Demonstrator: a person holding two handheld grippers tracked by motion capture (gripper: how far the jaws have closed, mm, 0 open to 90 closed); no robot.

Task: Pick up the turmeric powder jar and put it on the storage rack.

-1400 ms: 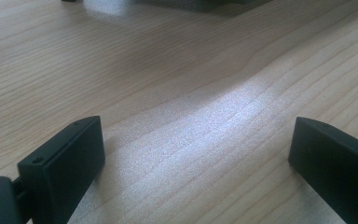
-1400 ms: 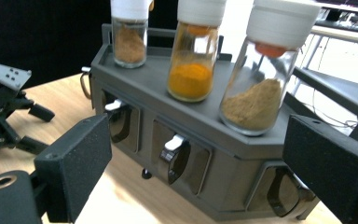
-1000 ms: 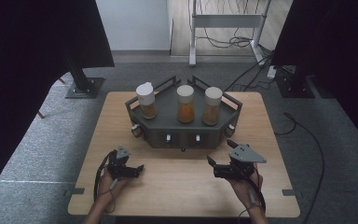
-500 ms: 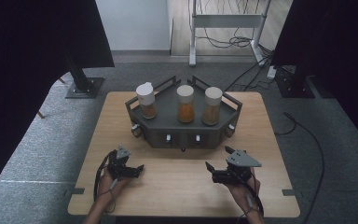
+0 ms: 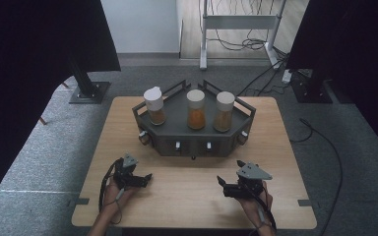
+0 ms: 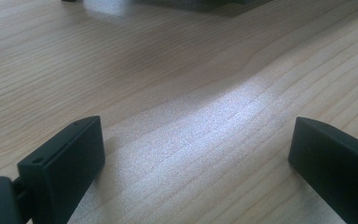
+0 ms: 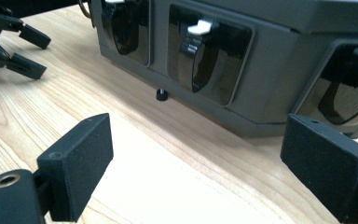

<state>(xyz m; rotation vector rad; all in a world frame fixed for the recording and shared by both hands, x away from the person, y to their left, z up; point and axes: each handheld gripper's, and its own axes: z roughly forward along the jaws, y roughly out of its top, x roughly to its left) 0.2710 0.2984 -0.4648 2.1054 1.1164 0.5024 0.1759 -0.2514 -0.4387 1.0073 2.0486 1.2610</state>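
Observation:
A dark grey stand (image 5: pixel 192 139) sits at the back middle of the wooden table (image 5: pixel 187 201). On it stand three clear jars with white lids: left (image 5: pixel 154 105), middle (image 5: pixel 196 109), right (image 5: pixel 224 111), each holding orange-brown contents. My left gripper (image 5: pixel 146 178) rests low over the table at the near left, open, with bare wood between its jaws (image 6: pixel 193 154). My right gripper (image 5: pixel 222 185) hovers at the near right, open and empty, pointing at the stand's front (image 7: pixel 270 93). A black lever with a white tip (image 7: pixel 198 44) shows in a recess there.
Small knobs (image 5: pixel 177 145) line the stand's front face, and a small black foot (image 7: pixel 161 94) sits under it. The left gripper (image 7: pixel 14 42) shows at the far left of the right gripper view. Dark curtains, a metal frame (image 5: pixel 238 22) and floor cables surround the table.
My right gripper has sunk closer to the tabletop, its jaws still as wide apart. The left gripper has stayed where it was.

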